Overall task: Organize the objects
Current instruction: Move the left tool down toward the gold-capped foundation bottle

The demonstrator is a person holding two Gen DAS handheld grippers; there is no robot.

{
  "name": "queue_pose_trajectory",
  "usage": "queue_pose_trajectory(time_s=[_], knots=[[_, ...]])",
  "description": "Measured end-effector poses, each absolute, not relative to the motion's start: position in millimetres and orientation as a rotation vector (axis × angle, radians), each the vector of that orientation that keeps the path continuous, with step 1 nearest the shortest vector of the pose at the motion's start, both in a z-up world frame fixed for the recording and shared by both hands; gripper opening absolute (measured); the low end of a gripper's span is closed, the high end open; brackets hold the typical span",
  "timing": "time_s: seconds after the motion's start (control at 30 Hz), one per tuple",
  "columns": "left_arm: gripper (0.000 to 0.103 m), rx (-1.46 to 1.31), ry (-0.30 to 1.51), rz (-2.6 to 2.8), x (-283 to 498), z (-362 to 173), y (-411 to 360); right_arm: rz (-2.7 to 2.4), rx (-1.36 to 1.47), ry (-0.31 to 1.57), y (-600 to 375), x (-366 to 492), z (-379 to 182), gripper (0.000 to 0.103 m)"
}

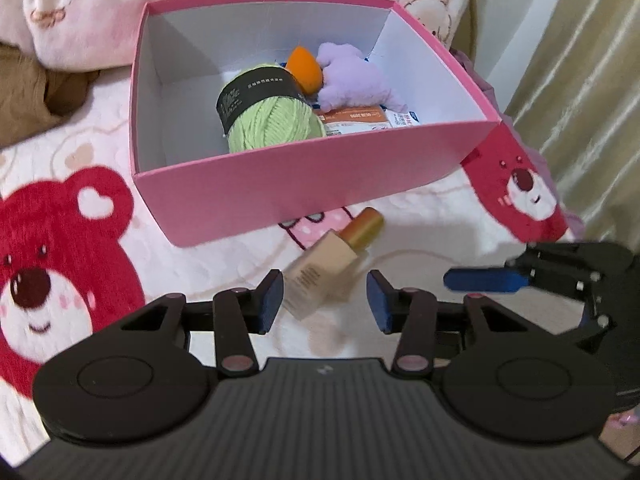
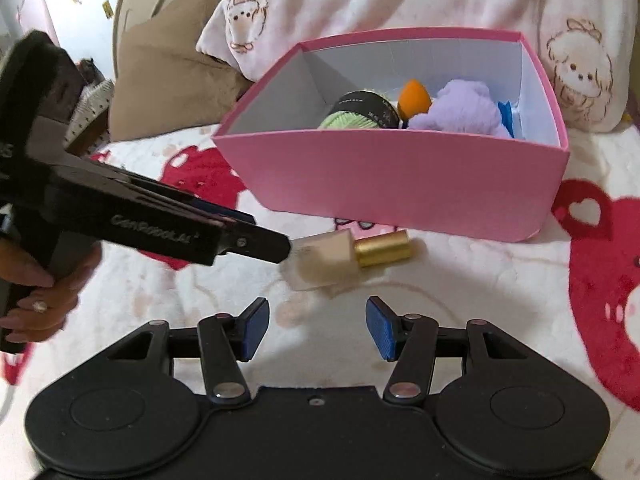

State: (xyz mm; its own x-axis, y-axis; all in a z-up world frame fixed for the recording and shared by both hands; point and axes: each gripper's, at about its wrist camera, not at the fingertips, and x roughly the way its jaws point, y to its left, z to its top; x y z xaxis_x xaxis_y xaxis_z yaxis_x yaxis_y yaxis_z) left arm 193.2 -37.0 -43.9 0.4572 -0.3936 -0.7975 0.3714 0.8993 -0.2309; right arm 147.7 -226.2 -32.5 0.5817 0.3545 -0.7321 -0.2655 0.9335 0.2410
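Lying on the bear-print blanket [image 1: 420,240] just before the pink cardboard box [image 1: 280,192], the beige gold-capped bottle [image 1: 320,276] should be straddled squarely by the left gripper [image 1: 325,298], whose part-open jaws are not yet closed on it; the right gripper [image 2: 316,328] is held part-open, empty.

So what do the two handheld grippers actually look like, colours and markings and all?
Both are matte black plastic. The left gripper and right gripper each have two linkage arms with silver pivot pins, round side housings and ribbed blue finger pads. Pale lettering runs along the left one's side. No cables or sleeves show.
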Motion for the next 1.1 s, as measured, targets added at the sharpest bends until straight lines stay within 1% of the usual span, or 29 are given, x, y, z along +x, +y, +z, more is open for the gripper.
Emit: queue_pose_trajectory(time_s=[0.1,0.23,0.27,0.37,0.53,0.6,0.67,0.77,0.83,0.93,1.0,1.1], knots=[[0.044,-0.023,0.974,-0.485,199.3,-58.6,-33.9,0.375,0.09,0.838,-221.6,151.6,-46.2,0.061],[0.044,-0.069,0.998,-0.5,207.8,-77.3,-28.8,0.362,0.157,0.866,-222.2,165.3,-69.2,0.061],[0.049,-0.092,1.013,-0.514,210.1,-81.2,-28.1,0.357,0.159,0.865,-220.5,166.2,-72.2,0.061],[0.055,-0.131,1.012,-0.516,213.3,-88.5,-28.8,0.364,0.143,0.871,-212.9,171.8,-77.9,0.061],[0.057,-0.204,1.047,-0.527,213.4,-90.4,-27.5,0.377,0.108,0.877,-206.2,169.3,-80.9,0.061],[0.057,-0.246,1.07,-0.56,211.5,-88.1,-28.5,0.38,0.101,0.873,-206.4,168.0,-79.5,0.063],[0.057,-0.272,1.085,-0.598,210.8,-86.7,-32.1,0.382,0.099,0.869,-207.1,166.8,-77.6,0.07],[0.057,-0.299,1.105,-0.631,212.9,-86.7,-38.3,0.383,0.109,0.868,-209.1,165.5,-75.0,0.076],[0.057,-0.359,1.12,-0.668,214.7,-86.3,-37.9,0.369,0.116,0.879,-211.2,166.6,-75.3,0.077],[0.056,-0.477,1.147,-0.712,217.4,-90.9,-37.0,0.331,0.143,0.894,-218.4,167.7,-75.1,0.085],[0.056,-0.481,1.138,-0.691,218.3,-90.0,-39.9,0.305,0.188,0.894,-224.8,170.3,-77.5,0.086],[0.056,-0.376,1.088,-0.625,219.0,-83.7,-47.5,0.272,0.237,0.909,-231.9,177.0,-86.6,0.086]])
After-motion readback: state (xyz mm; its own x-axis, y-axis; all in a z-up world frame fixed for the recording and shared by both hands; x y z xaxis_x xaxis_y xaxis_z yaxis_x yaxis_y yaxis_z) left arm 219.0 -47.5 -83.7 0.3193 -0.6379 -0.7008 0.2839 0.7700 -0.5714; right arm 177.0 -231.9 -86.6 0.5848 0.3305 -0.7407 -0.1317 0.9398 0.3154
